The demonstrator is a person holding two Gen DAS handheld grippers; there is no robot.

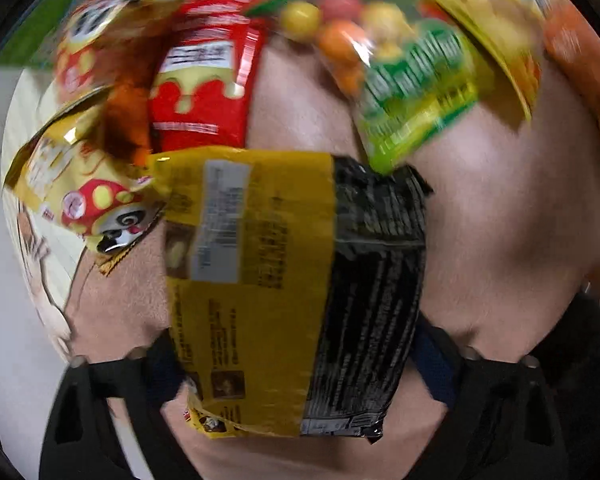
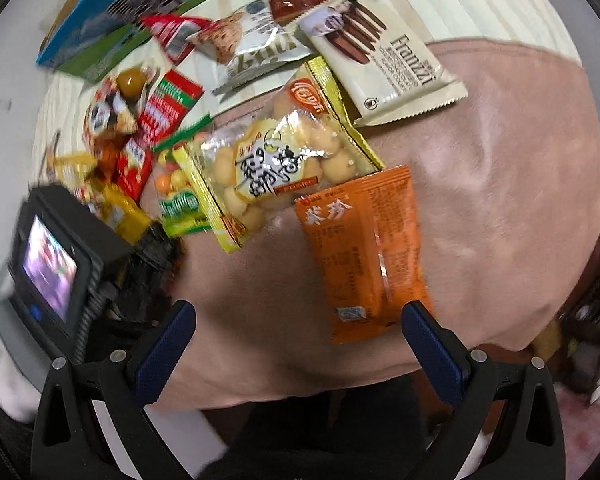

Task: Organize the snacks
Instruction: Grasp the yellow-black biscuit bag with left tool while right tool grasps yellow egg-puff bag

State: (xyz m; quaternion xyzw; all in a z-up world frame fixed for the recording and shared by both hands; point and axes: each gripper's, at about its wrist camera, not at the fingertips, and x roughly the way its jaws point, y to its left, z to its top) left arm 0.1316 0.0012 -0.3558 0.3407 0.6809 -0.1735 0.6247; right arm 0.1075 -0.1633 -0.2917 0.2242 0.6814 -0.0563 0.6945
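Snack packets lie scattered over a pinkish-beige soft cloth. The left gripper is clamped on a yellow-and-black foil packet; the right gripper hangs spread apart near an orange plastic packet.

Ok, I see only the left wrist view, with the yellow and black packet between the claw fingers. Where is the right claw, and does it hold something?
Observer: The right claw is open and holds nothing. It hangs over the pink cloth.
Operator: Which packet is nearest to it?
Observer: An orange packet, lying flat on the cloth. Its near end is beside the claw's right finger.
Operator: Is there anything behind the pile that I miss?
Observer: Yes, a white wafer packet and, further back, a blue and green box.
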